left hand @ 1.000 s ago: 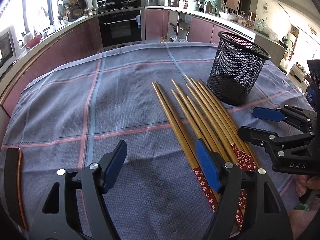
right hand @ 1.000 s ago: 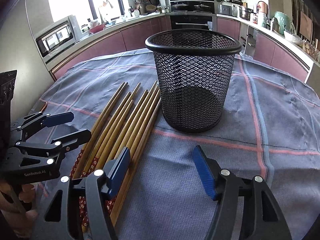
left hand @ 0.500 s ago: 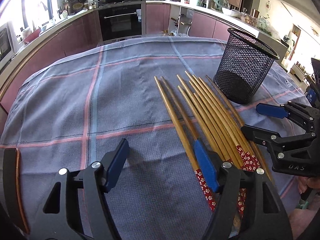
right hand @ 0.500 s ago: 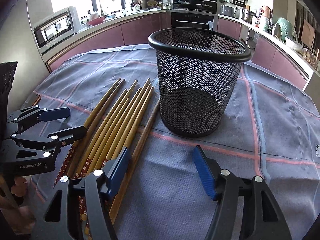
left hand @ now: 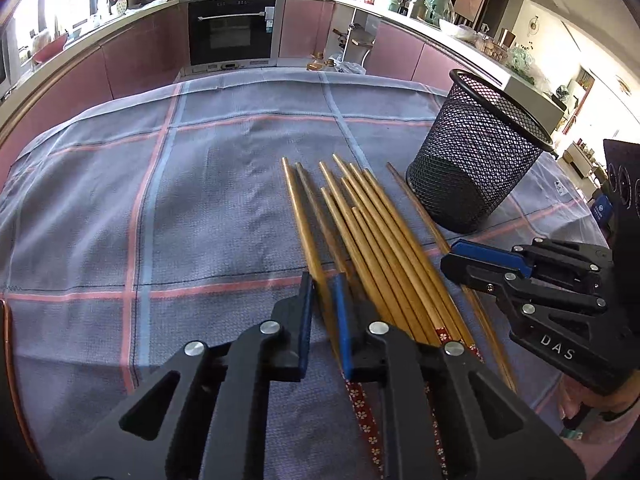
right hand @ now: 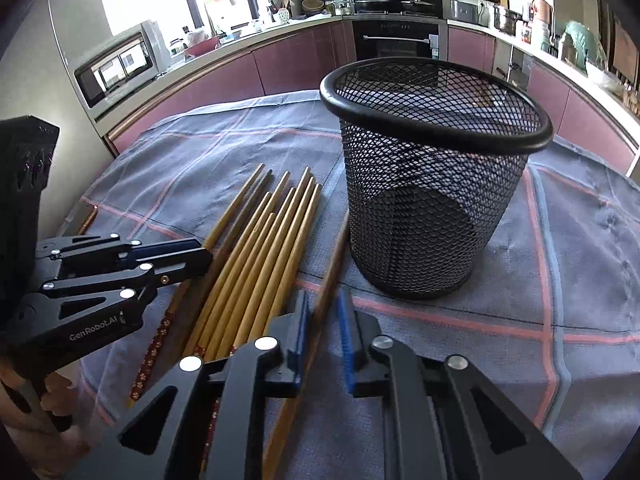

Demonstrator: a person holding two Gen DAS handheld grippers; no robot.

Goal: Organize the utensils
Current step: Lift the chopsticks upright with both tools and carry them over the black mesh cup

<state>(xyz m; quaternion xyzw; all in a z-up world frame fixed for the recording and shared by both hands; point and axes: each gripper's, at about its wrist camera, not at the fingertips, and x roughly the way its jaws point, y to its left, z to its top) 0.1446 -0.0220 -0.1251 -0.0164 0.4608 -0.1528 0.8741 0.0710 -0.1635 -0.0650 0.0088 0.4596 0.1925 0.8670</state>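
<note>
Chopsticks (left hand: 372, 236) lie fanned on the checked tablecloth (left hand: 160, 200) beside the upright mesh holder (right hand: 432, 184), bare cloth stretching left. The left gripper (left hand: 323, 300) pinches the leftmost chopstick (left hand: 301, 220); the right gripper (right hand: 324, 320) has nearly closed around the outlying chopstick (right hand: 334, 264) nearest the holder.

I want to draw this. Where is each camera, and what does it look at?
Left wrist: sits on the left tool, looks along the chopsticks toward the oven; the right tool shows too.
Right wrist: sits on the right tool, faces the basket; the left tool shows.
Both share chopsticks, basket, cloth.
</note>
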